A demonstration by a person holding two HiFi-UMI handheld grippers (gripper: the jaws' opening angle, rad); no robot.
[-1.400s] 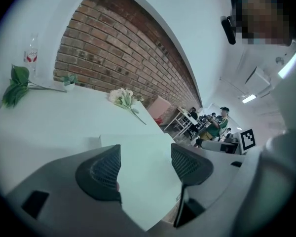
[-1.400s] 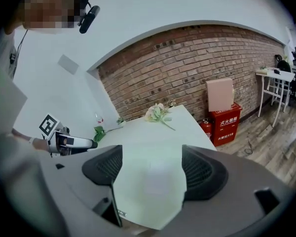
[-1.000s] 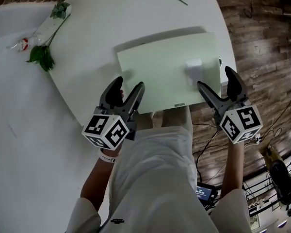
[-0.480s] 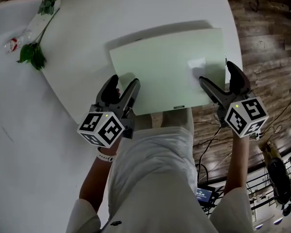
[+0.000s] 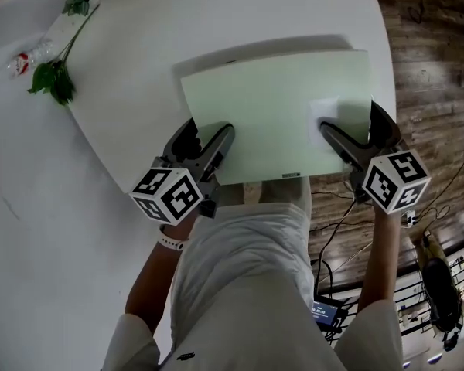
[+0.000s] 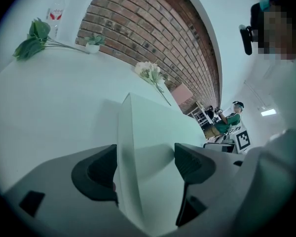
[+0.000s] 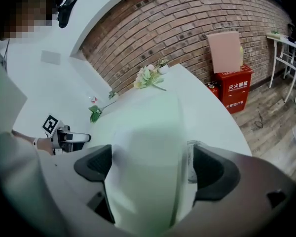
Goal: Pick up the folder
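Head view: the pale green folder [image 5: 278, 107] lay flat on the white table [image 5: 139, 52], its near edge overhanging toward me, with my left gripper [image 5: 207, 130] and right gripper [image 5: 352, 122] at its 2 near corners.
Left gripper view: my jaws had just been opening. They stood wide with the folder's edge between them, unclamped.
Right gripper view: my jaws had also just been opening. They spread wide around the folder's edge and gripped nothing.

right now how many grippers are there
2: left gripper straddles the folder at its near left corner, right gripper at its near right; both jaw pairs have just been opening, folder between them.
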